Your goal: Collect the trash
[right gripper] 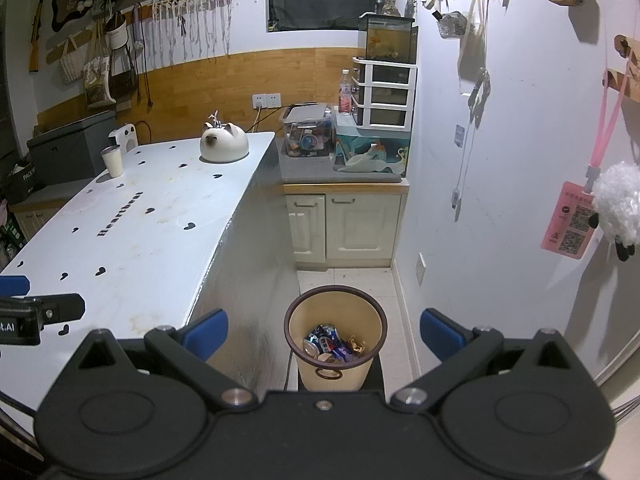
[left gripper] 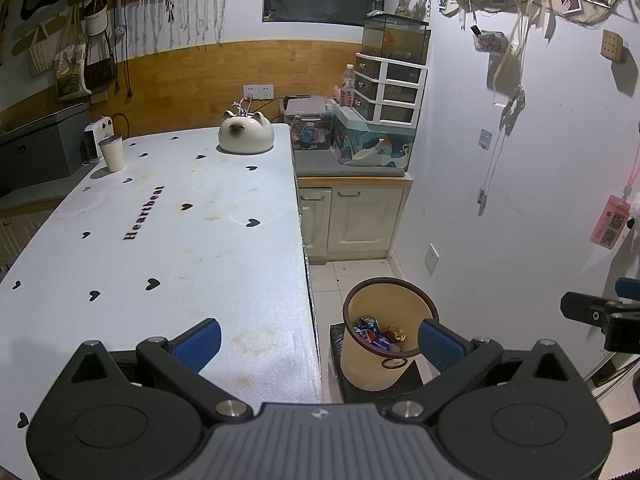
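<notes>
Right wrist view shows your right tongs (right gripper: 324,330) spread wide and empty above the bin (right gripper: 336,368), wrappers (right gripper: 334,346) inside. Your left tongs (left gripper: 320,340) gape empty over the desk (left gripper: 160,240) edge; only the cup (left gripper: 112,153) looks left.

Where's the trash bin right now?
The trash bin stands on the floor right of the white table, before the cream cabinet. Both views show wrappers inside it.

Beige bin (right gripper: 336,360) upright on the floor beside the table, holding crumpled wrappers (right gripper: 332,346)
</notes>
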The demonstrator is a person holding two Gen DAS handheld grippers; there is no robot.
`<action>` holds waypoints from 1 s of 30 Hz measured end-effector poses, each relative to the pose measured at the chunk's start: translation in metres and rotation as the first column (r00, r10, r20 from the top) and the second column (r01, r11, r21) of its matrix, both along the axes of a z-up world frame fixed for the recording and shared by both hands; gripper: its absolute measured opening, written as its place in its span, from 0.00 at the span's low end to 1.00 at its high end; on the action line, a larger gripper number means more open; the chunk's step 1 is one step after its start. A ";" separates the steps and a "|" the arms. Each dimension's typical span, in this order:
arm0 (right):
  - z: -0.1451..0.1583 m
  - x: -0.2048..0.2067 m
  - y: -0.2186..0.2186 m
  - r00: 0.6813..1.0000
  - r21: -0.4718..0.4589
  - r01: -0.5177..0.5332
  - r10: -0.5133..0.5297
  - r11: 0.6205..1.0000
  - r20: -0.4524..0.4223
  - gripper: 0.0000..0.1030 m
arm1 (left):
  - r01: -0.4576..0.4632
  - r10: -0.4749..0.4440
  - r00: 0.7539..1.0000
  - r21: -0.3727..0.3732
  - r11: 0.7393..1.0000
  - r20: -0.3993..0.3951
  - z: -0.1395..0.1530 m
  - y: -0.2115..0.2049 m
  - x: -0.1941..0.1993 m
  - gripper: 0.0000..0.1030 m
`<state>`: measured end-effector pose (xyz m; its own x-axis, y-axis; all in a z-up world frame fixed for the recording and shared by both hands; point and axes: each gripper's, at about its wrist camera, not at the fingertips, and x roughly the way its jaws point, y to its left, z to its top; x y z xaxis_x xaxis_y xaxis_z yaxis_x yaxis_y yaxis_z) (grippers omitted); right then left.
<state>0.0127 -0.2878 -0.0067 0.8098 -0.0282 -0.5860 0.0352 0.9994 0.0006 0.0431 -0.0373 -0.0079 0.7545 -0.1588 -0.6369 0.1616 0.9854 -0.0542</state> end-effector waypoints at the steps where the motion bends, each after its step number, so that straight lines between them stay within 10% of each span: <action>1: 0.000 0.000 0.000 1.000 0.000 0.000 0.000 1.000 0.000 1.00 | 0.000 0.000 1.000 0.000 1.000 0.000 0.000 0.000 0.000 1.00; 30: 0.000 0.000 0.000 1.000 -0.001 -0.001 0.001 1.000 0.000 1.00 | -0.001 0.001 1.000 0.004 1.000 0.000 0.000 0.002 0.001 1.00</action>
